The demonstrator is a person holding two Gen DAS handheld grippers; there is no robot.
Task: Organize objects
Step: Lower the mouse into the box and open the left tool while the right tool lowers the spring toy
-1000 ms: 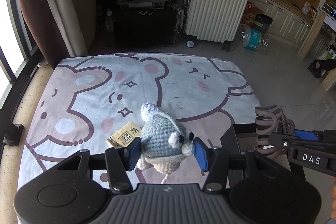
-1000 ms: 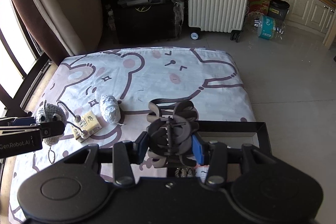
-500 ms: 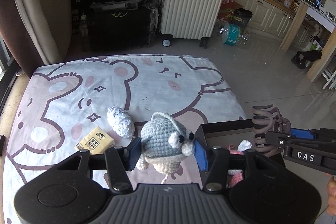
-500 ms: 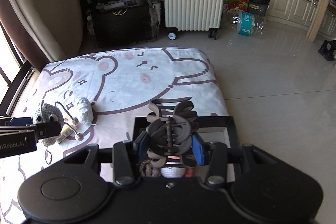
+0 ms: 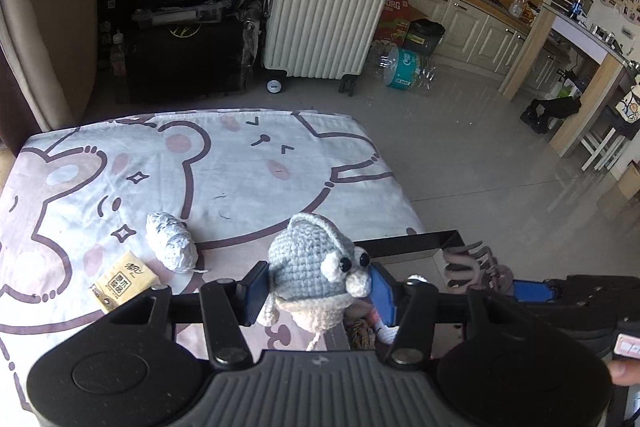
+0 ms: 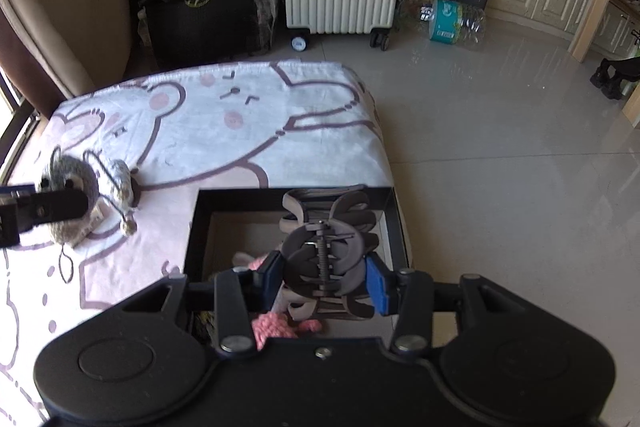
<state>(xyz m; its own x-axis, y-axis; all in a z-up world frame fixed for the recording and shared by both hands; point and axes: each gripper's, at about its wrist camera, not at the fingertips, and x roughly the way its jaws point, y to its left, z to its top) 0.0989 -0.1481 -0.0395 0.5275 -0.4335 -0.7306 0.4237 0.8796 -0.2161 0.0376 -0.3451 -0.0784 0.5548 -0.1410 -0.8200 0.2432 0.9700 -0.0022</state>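
Drop-off time: right gripper [image 6: 323,281] clamps hair claw clip [image 6: 325,247] above black box [image 6: 294,194]; left gripper [image 5: 316,287] grips crochet mouse [image 5: 314,265]; I'd release next.

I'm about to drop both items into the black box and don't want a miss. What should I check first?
1. Left hand-held gripper shut on the crocheted toy: ok.
2. Right hand-held gripper shut on the hair claw clip: ok.
3. Clip above the black box opening: ok.
4. Toy fully over the box: cannot tell.
5. Free floor space in the box: ok; the pink knitted item sits at the near side.
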